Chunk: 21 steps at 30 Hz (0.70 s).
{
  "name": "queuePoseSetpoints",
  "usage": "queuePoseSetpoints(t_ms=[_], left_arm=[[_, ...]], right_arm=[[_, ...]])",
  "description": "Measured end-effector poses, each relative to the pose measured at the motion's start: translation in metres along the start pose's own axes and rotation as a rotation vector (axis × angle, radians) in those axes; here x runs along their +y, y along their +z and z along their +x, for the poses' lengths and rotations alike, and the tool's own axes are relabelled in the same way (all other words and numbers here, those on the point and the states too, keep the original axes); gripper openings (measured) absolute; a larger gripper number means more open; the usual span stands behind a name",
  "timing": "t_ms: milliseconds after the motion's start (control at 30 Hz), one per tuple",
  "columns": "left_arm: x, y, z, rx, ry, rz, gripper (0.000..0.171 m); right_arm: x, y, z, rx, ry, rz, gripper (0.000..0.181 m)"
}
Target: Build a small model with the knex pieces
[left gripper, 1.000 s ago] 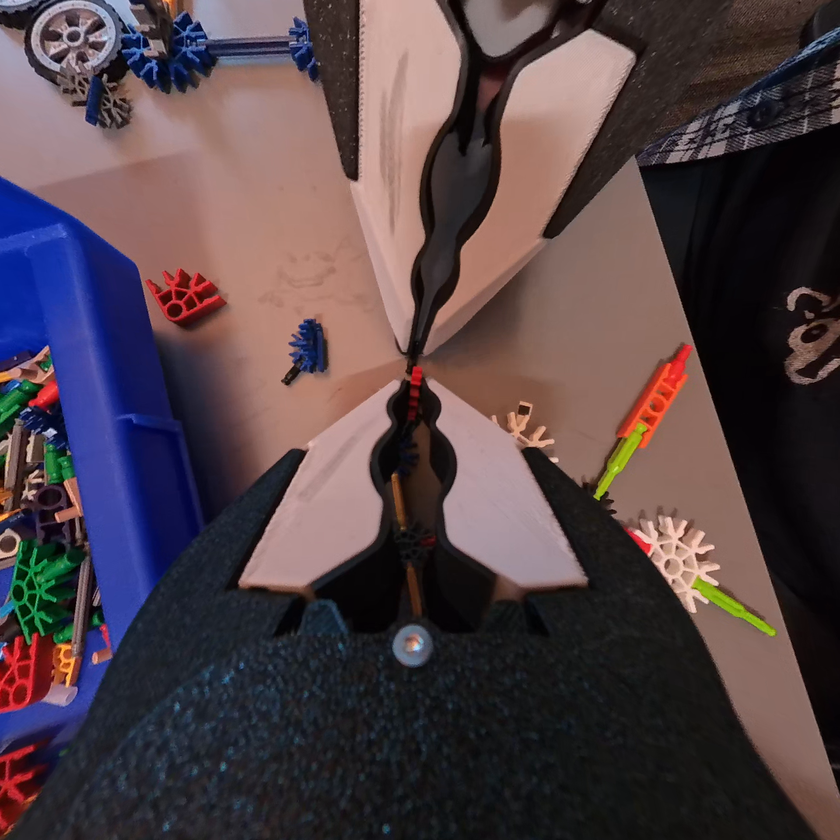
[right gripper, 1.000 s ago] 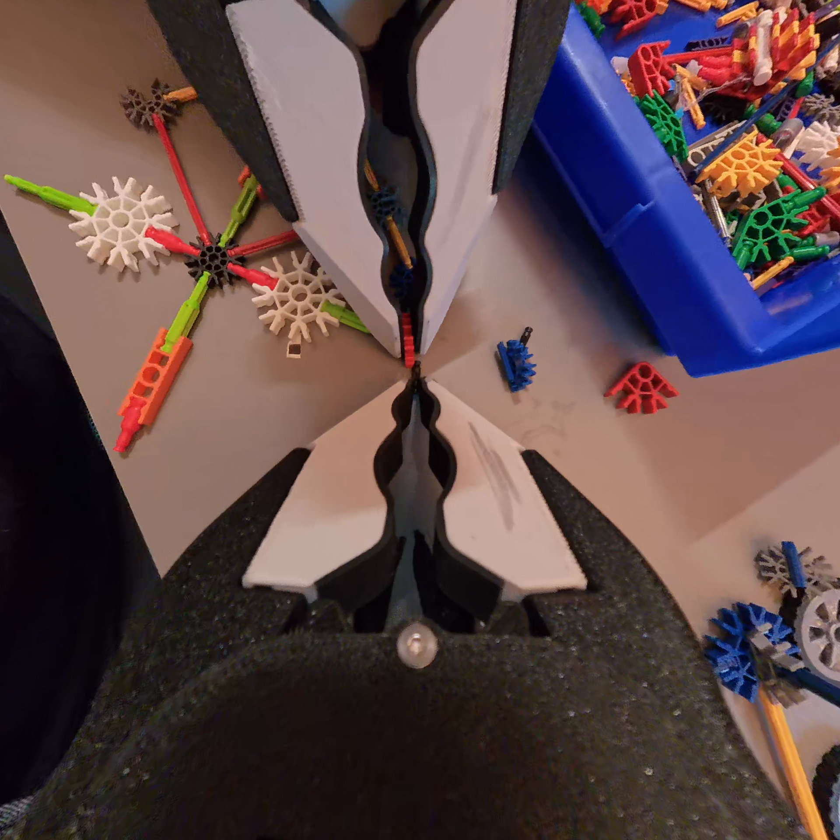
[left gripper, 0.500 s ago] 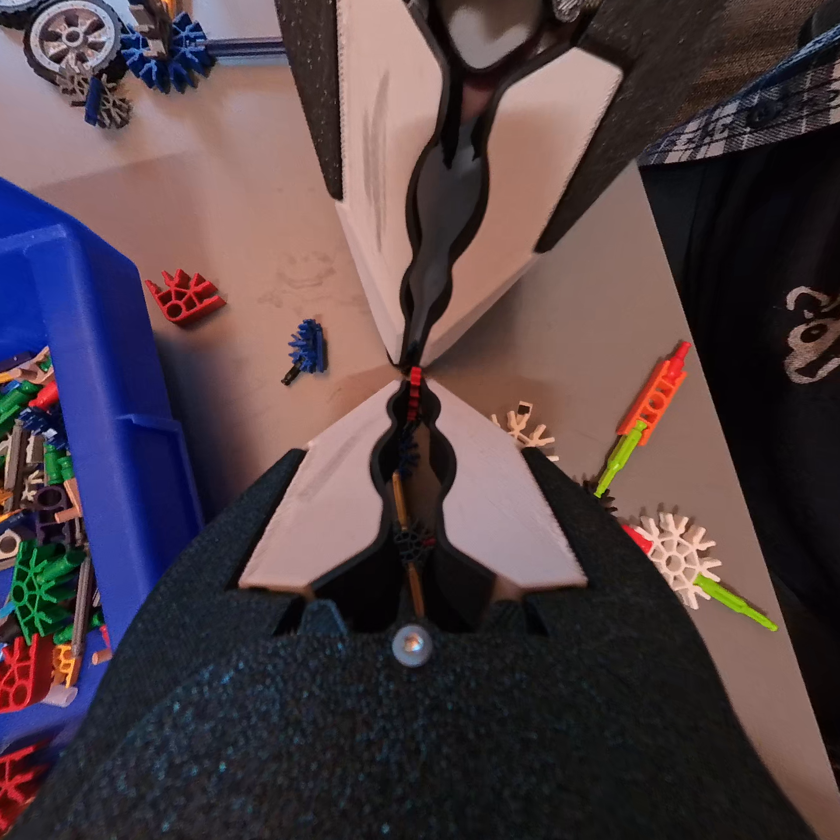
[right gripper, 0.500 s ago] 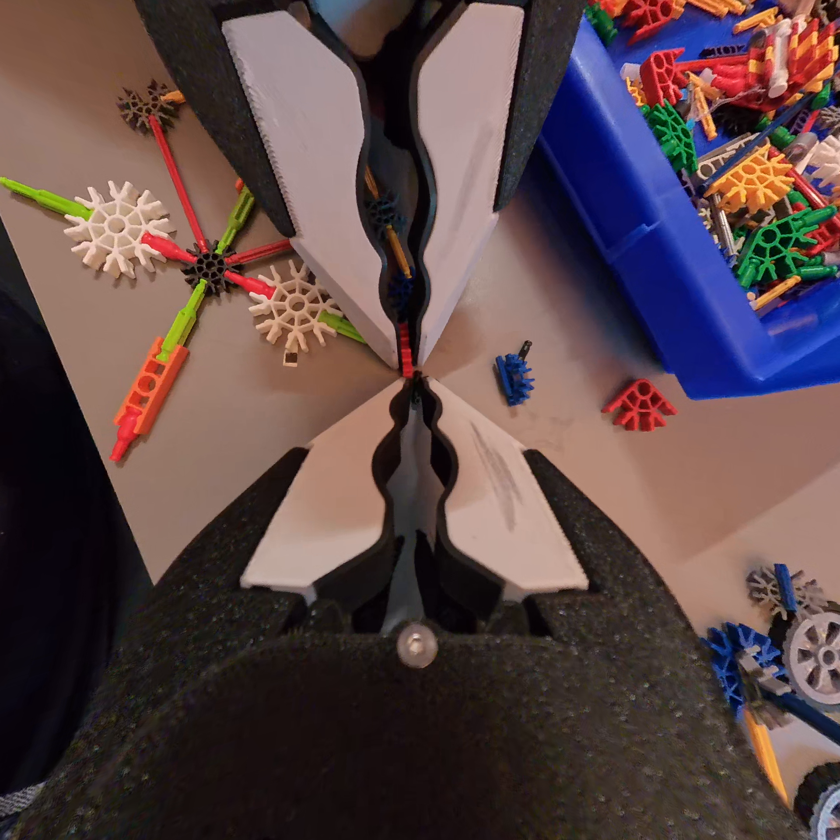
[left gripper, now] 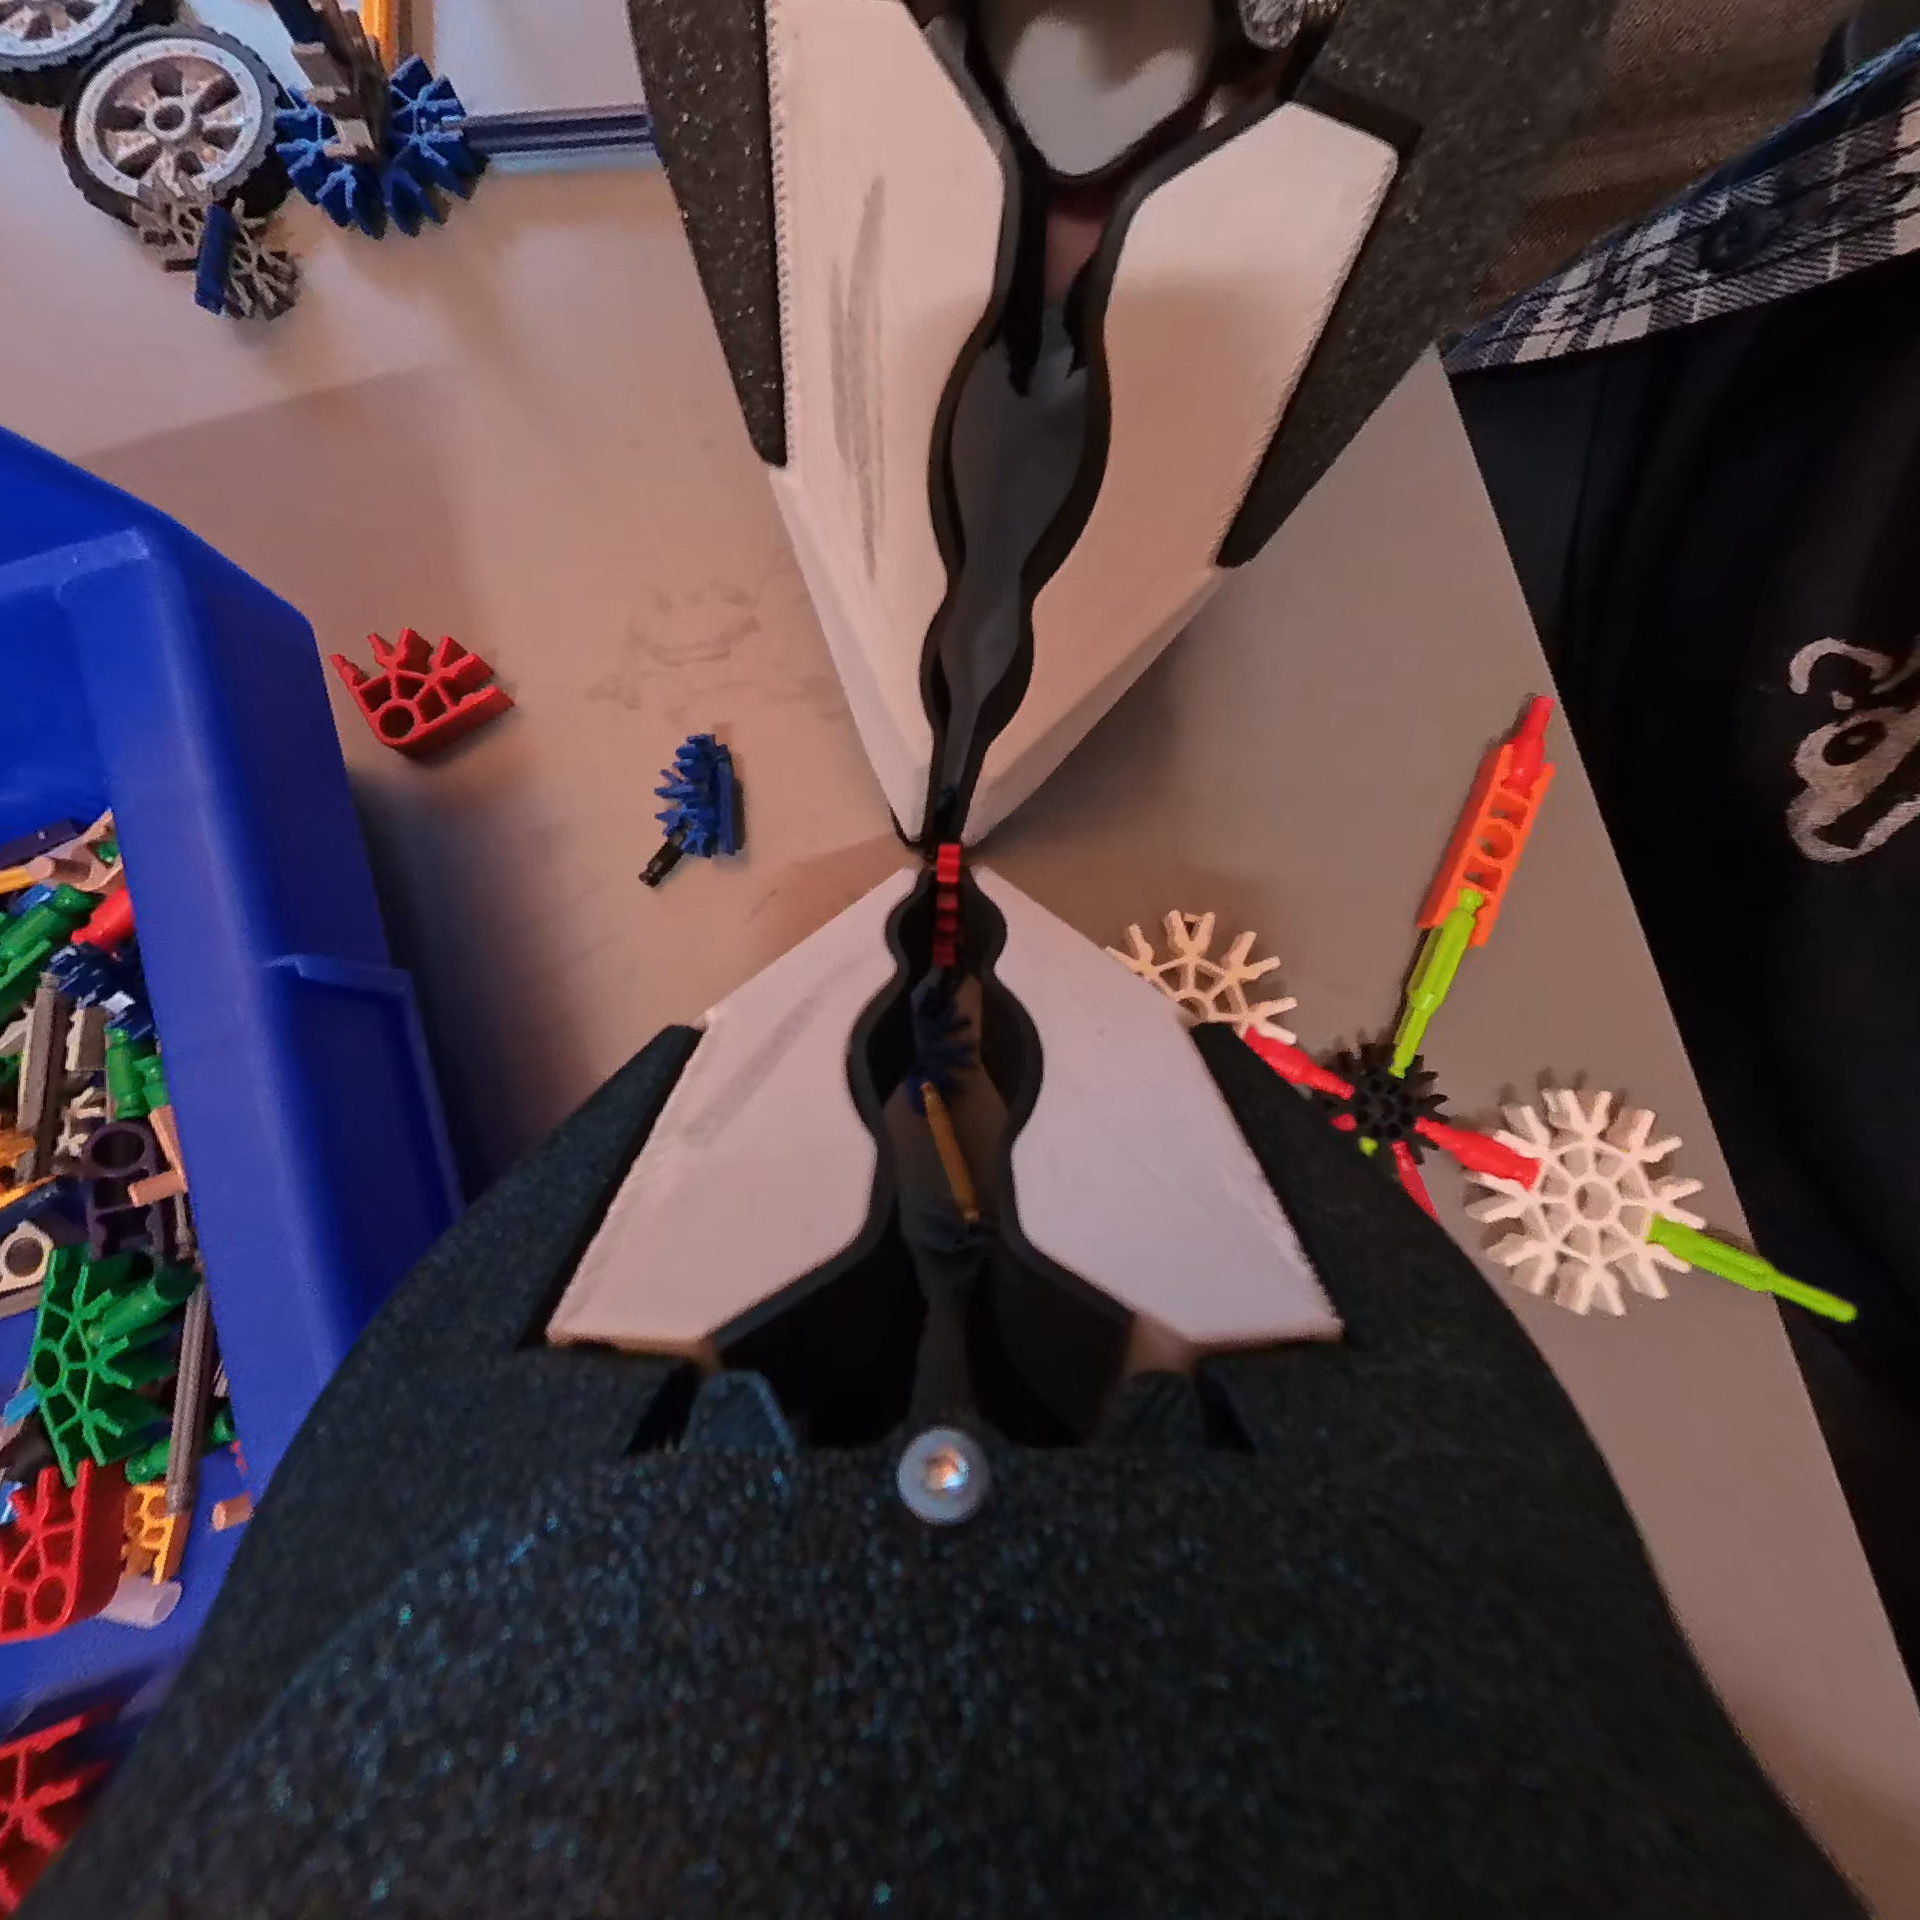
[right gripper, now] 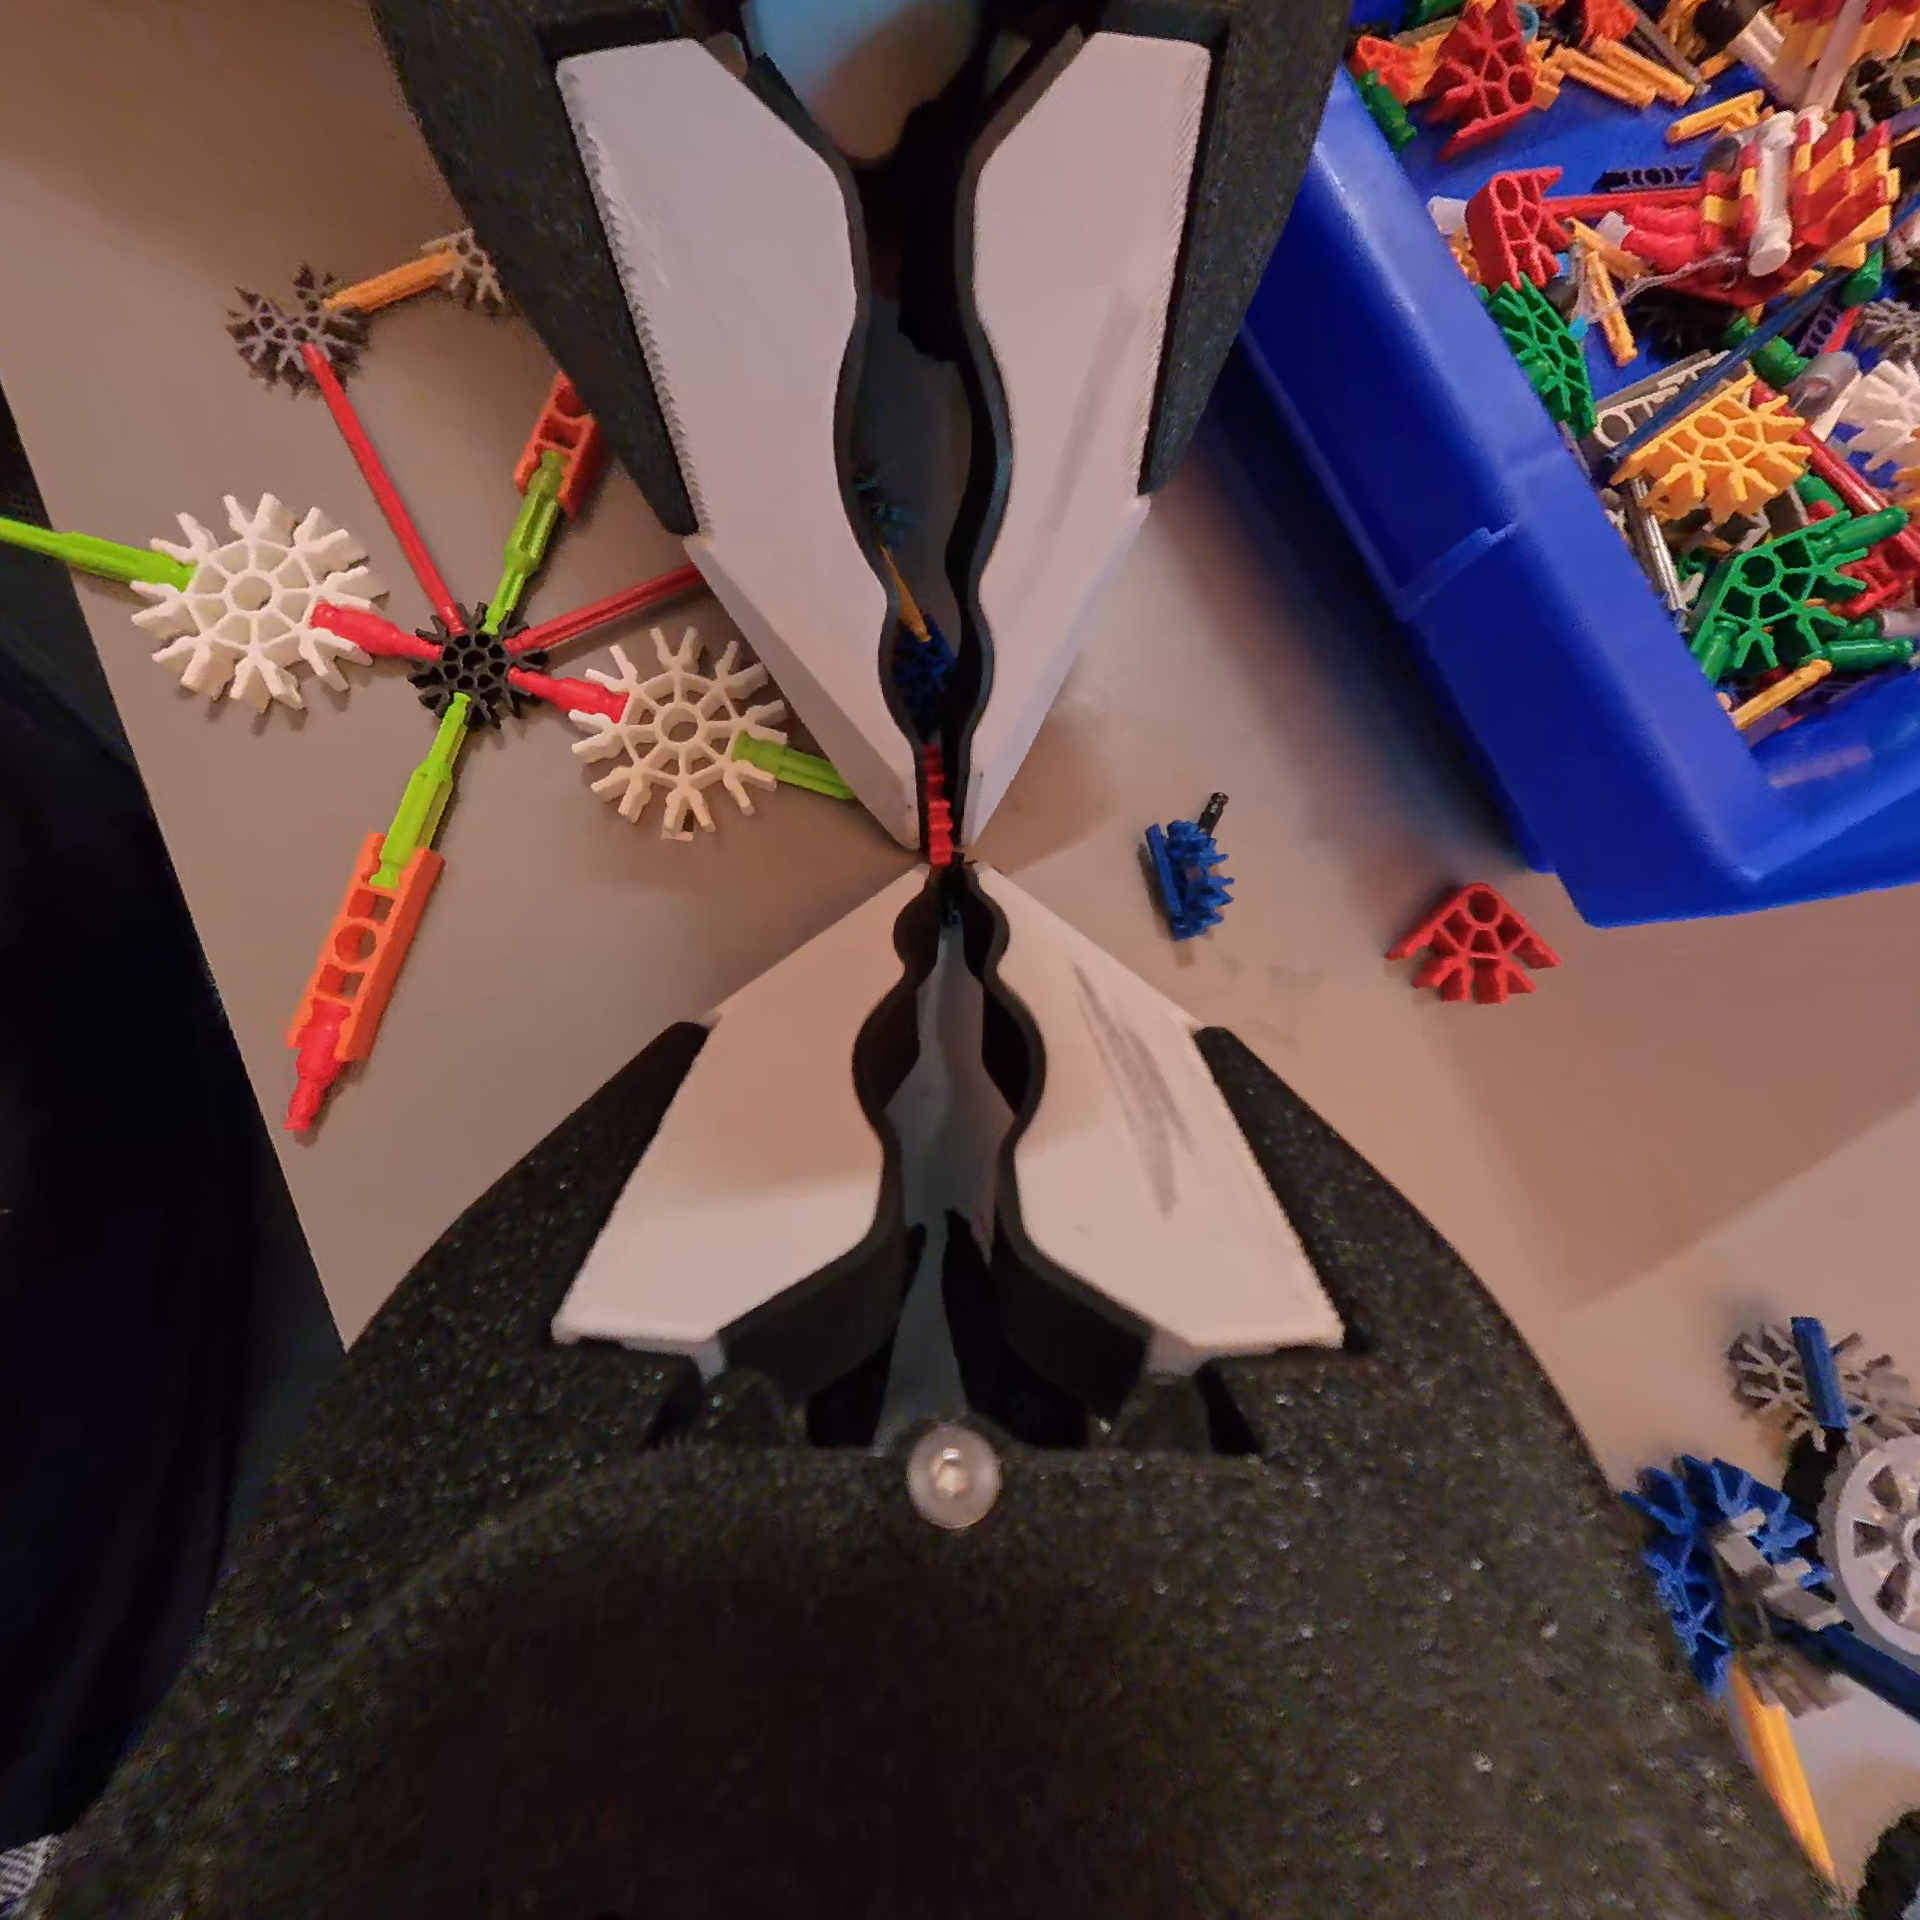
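A: Nearest first. How does the left gripper (left gripper: 945,883) stand?

B: Closed. It clamps a short toy chain lengthwise: a yellow plastic rod (left gripper: 951,1153) deep in the gap, a blue toothed connector (left gripper: 940,1039) ahead of it, and a ridged red plastic piece (left gripper: 945,904) poking out at the tips.

A: And the right gripper (right gripper: 945,883)?

B: It is tip to tip with the left and also drawn together. A dark speck sits between its tips, meeting the red piece. I cannot tell what it is.

A: What is on the grey table (left gripper: 1299,727)?

B: Just beside the tips lies a loose blue toothed connector (left gripper: 701,800). A red wedge connector (left gripper: 421,691) lies farther out, near the blue plastic bin (left gripper: 260,935) of mixed parts. On the other side is a spoked assembly with a black hub (left gripper: 1387,1101), and far off a wheeled build (left gripper: 166,120).

A: What has changed from half a second ago?

B: The tips stay joined. The pair has shifted, though: in the left wrist view the black hub, mostly hidden before, now shows clear.
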<state>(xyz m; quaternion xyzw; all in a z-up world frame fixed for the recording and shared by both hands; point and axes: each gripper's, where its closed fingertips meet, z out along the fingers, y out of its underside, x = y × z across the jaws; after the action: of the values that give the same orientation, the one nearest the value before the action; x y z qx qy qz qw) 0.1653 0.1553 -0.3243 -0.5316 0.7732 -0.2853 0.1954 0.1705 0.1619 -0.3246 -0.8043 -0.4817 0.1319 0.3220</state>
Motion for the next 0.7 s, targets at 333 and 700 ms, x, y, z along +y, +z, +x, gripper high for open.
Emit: queuePoseSetpoints(t_ms=[333, 700], left_arm=[[0.0002, -0.0002, 0.0005, 0.007, 0.008, 0.005, 0.002], [0.0004, -0.0005, 0.0007, 0.025, 0.007, 0.008, 0.002]], right_arm=[[-0.0017, 0.0013, -0.0011, -0.024, -0.017, 0.026, 0.003], [-0.0039, 0.0023, -0.0042, -0.093, -0.032, 0.076, 0.001]])
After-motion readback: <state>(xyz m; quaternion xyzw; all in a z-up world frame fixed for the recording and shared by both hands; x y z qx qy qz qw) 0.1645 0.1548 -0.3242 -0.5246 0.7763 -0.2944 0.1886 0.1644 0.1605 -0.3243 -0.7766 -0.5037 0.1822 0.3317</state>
